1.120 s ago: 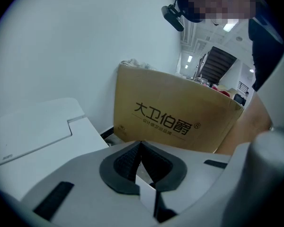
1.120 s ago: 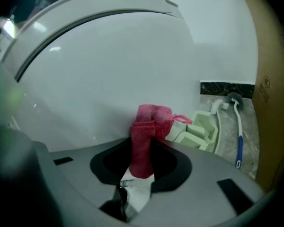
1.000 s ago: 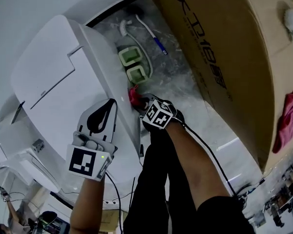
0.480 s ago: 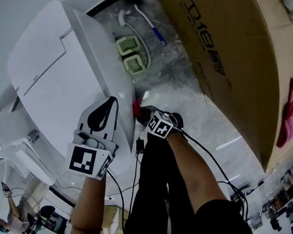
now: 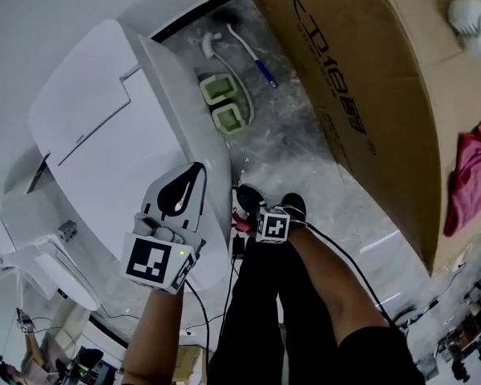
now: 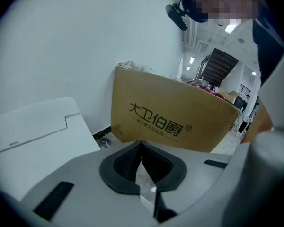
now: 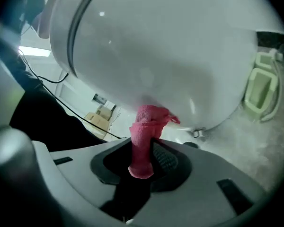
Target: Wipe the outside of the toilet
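Far left of the head view, the toilet (image 5: 104, 135) fills the frame, lid down, white and glossy. The left gripper (image 5: 194, 173) is still parked on the lid's near edge. Its own view shows the jaws brought together at the tips with nothing between them, pointing across the lid toward the wall. No change there in the last second; it looks to be only steadying.

Moving toward centre, here's the action: the right gripper (image 5: 245, 214) is clamped on a bunched pink cloth (image 5: 239, 213), and it has slid. A second ago it sat higher up the side of the bowl, close to the green tubs (image 5: 224, 107). Now it's lower in the frame, well apart from them, down near the bowl's front. From the right gripper's view the cloth (image 7: 149, 122) pokes up out of the closed jaws and presses against the curved underside of the bowl (image 7: 156, 46). So the contact is held and the stroke is running along the outer shell toward the front. That reads as wiping well under way on this flank, with the far side and the tank likely untouched so far.

Further right, a long-handled brush (image 5: 244, 46) lies on the grey floor (image 5: 305, 159) beyond the tubs. Then comes the big cardboard box (image 5: 369, 95), with a spare pink rag (image 5: 469, 183) draped on top at the right edge.
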### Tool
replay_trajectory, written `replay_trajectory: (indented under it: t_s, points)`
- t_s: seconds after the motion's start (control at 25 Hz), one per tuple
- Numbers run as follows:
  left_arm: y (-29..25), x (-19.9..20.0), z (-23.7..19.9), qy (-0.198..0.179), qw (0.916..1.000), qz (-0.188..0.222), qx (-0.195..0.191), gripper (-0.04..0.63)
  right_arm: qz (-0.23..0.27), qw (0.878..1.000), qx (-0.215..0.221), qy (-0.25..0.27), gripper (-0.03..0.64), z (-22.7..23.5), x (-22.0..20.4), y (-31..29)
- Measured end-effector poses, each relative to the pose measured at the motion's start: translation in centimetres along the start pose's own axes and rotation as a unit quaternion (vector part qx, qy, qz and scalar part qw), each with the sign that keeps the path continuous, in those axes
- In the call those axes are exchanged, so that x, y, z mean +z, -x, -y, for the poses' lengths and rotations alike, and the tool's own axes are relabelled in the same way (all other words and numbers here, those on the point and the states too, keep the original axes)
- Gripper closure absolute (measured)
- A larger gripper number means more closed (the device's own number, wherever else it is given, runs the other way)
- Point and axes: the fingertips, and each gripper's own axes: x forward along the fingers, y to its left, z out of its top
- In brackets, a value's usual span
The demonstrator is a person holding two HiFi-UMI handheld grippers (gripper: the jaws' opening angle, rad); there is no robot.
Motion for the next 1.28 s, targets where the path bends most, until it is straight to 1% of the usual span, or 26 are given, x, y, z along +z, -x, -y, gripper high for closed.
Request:
replay_trajectory:
  t_s: [0.08,0.12,0.16,0.24,0.32,0.4,0.44,0.48,0.56,0.64,0.72,0.88,1.08,1.2,1.28]
  points:
    - [0.0,1.3,-1.0,-0.006,1.0000,0.003,-0.001,0.580,0.055,0.997,-0.054,-0.013,0.494,3.2,2.7,4.5]
    - [0.0,1.8,-1.6,-0.008,1.0000,0.002,-0.002,0.580,0.088,0.992,-0.088,-0.022,0.495,5.1,4.5,7.3]
    - [-0.1,2.3,-2.1,-0.010,0.9999,0.000,-0.002,0.581,0.119,0.985,-0.123,-0.032,0.494,7.1,6.2,10.2]
    - [-0.4,3.4,-3.2,-0.013,0.9999,0.000,-0.002,0.581,0.176,0.965,-0.189,-0.046,0.494,11.1,9.9,16.0]
    - [-0.9,4.5,-4.5,-0.020,0.9998,0.002,0.003,0.580,0.218,0.944,-0.245,-0.041,0.494,15.1,13.6,21.3]
    - [-1.8,5.5,-5.9,-0.029,0.9995,0.001,0.010,0.580,0.250,0.924,-0.287,-0.034,0.494,19.1,17.5,25.5]
    - [-2.3,5.9,-6.6,-0.034,0.9993,-0.002,0.013,0.581,0.264,0.916,-0.301,-0.034,0.494,20.9,19.3,27.1]
    - [-2.8,6.1,-7.1,-0.037,0.9992,-0.006,0.015,0.580,0.274,0.909,-0.313,-0.035,0.494,22.5,21.0,28.2]
    - [-4.0,6.4,-8.0,-0.039,0.9989,-0.017,0.019,0.580,0.277,0.901,-0.333,-0.030,0.494,25.5,23.7,29.5]
    - [-5.1,6.7,-8.7,-0.042,0.9984,-0.031,0.020,0.580,0.279,0.897,-0.341,-0.027,0.494,28.1,25.9,30.0]
    - [-6.3,6.8,-9.2,-0.051,0.9972,-0.052,0.021,0.581,0.286,0.896,-0.339,-0.026,0.494,30.3,27.9,30.2]
    - [-8.0,6.7,-10.7,-0.062,0.9942,-0.084,0.026,0.580,0.288,0.901,-0.322,-0.038,0.494,33.9,30.4,28.1]
    - [-9.1,7.4,-12.2,-0.063,0.9922,-0.103,0.032,0.580,0.245,0.917,-0.314,-0.033,0.494,37.1,31.3,24.8]
    - [-9.7,7.4,-13.0,-0.073,0.9905,-0.112,0.033,0.580,0.213,0.924,-0.317,-0.010,0.494,38.7,31.5,23.2]
    - [-10.1,7.1,-13.4,-0.072,0.9899,-0.118,0.031,0.580,0.203,0.927,-0.314,0.007,0.495,39.2,31.8,22.6]
